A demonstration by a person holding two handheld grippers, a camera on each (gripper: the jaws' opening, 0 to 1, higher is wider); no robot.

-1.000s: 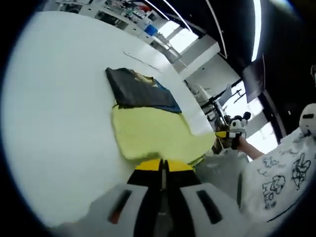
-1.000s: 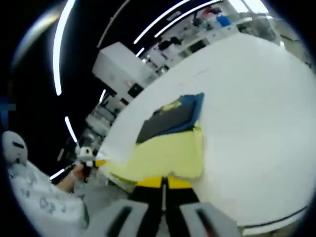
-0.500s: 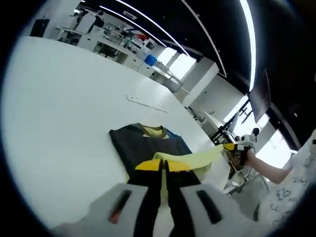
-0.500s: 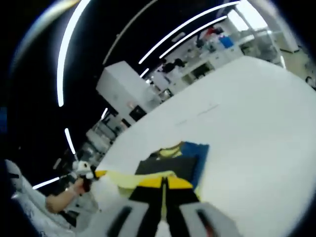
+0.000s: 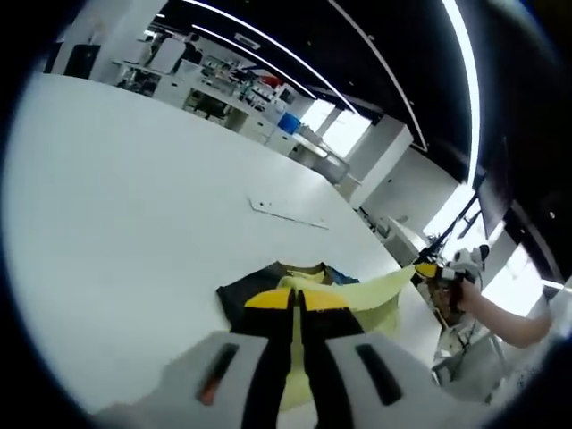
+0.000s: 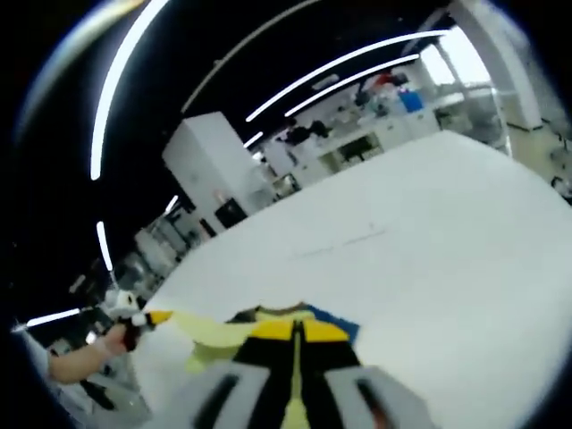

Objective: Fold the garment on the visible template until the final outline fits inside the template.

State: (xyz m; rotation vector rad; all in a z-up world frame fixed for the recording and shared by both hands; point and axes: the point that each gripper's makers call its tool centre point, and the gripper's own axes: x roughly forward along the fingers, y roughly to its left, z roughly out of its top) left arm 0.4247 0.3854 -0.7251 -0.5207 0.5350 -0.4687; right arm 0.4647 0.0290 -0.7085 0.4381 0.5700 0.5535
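Compared with a second ago, the yellow garment (image 5: 357,295) no longer lies spread flat; its near edge is lifted and carried forward over the dark panel, so far less dark fabric shows. Both views now tilt up, with more room and less table.

Left gripper view: left gripper (image 5: 296,300), fingers closed narrow on the garment's yellow hem at lower centre. The fabric stretches in a taut strip toward the right of the frame, where the right gripper (image 5: 427,269) pinches its other corner, held by a hand (image 5: 466,290). The dark part (image 5: 246,290) rests on the table just ahead of the fingers.

Right gripper view: right gripper (image 6: 294,331), fingers closed on the garment (image 6: 219,332) at lower centre; a blue edge (image 6: 340,321) shows just right of them. The left gripper (image 6: 152,317) shows at lower left, gripping the far corner.

The white table (image 5: 125,197) is broad and bare around the garment; a thin line mark (image 5: 286,213) lies farther up. Beyond are benches, shelving, bright windows and ceiling light strips (image 6: 340,63). Wide open table on all sides; the table's edge is near the right gripper.
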